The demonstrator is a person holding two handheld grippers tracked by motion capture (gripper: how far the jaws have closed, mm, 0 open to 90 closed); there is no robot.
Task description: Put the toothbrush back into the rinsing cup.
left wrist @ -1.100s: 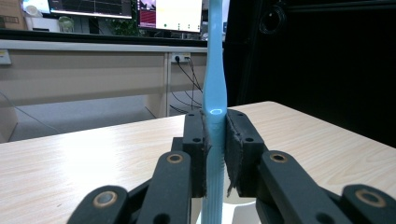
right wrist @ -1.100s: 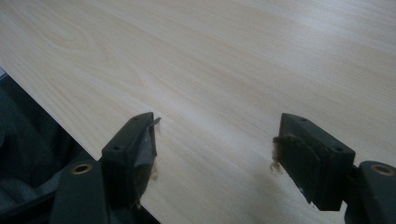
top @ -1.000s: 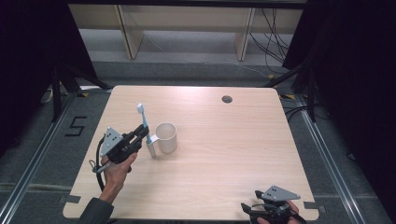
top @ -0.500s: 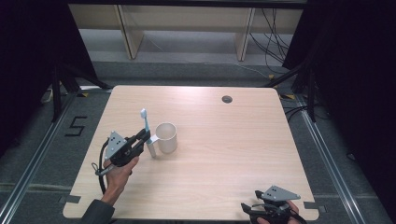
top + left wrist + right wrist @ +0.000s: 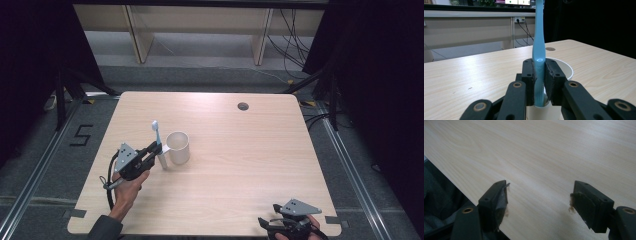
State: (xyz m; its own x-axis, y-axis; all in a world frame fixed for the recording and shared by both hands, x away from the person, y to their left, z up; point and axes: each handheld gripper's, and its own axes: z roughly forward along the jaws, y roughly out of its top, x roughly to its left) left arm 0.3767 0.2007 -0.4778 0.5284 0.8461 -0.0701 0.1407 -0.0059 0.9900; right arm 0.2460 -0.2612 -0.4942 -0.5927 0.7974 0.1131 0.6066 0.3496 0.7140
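Observation:
A light-blue toothbrush (image 5: 158, 142) stands nearly upright, clamped by its lower handle in my left gripper (image 5: 154, 151), which is shut on it just left of a white cup (image 5: 178, 147). In the left gripper view the toothbrush (image 5: 538, 47) rises between the two pads and the cup (image 5: 564, 67) sits right behind the jaws. My right gripper (image 5: 270, 223) rests at the table's front right edge. In the right gripper view its jaws stand wide apart over bare wood, with nothing between its fingertips (image 5: 539, 202).
The wooden table (image 5: 235, 170) has a round cable hole (image 5: 243, 106) at the back right. Shelving legs and cables stand on the floor behind it. A floor mark reading 5 (image 5: 81, 135) lies to the left.
My left gripper has shifted slightly right and toward the cup, carrying the toothbrush, which now stands more upright. The right gripper has not moved.

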